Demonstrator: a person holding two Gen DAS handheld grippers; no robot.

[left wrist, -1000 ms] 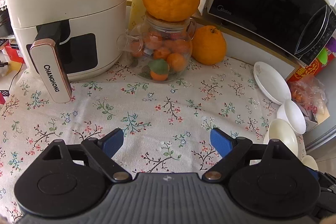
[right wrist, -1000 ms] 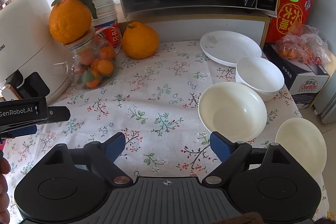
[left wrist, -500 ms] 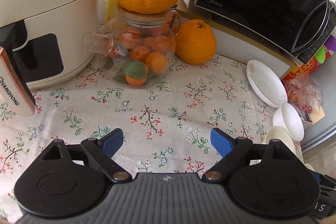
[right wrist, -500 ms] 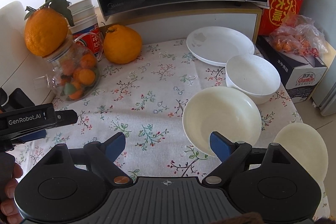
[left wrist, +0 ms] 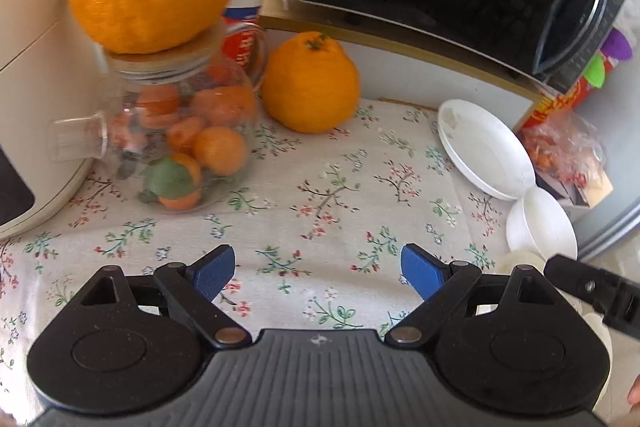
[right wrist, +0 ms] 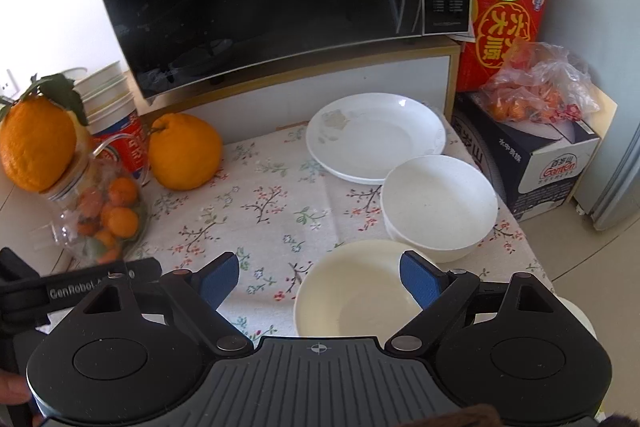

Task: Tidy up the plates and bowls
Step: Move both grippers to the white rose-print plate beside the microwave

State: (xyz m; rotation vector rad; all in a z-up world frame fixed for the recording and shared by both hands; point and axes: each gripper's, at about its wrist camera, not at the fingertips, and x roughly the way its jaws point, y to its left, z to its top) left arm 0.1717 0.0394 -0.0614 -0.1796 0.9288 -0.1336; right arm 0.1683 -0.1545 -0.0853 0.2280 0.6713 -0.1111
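The right gripper (right wrist: 320, 277) hangs with fingers spread and empty over the near rim of the cream bowl (right wrist: 352, 301); its right finger overlaps that rim. The left gripper (left wrist: 318, 273), also spread, hovers further left over bare tabletop (left wrist: 320, 187), so the right is nearer.

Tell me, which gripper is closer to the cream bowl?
Right. The right gripper hangs over the cream bowl; the left gripper is off to its left.
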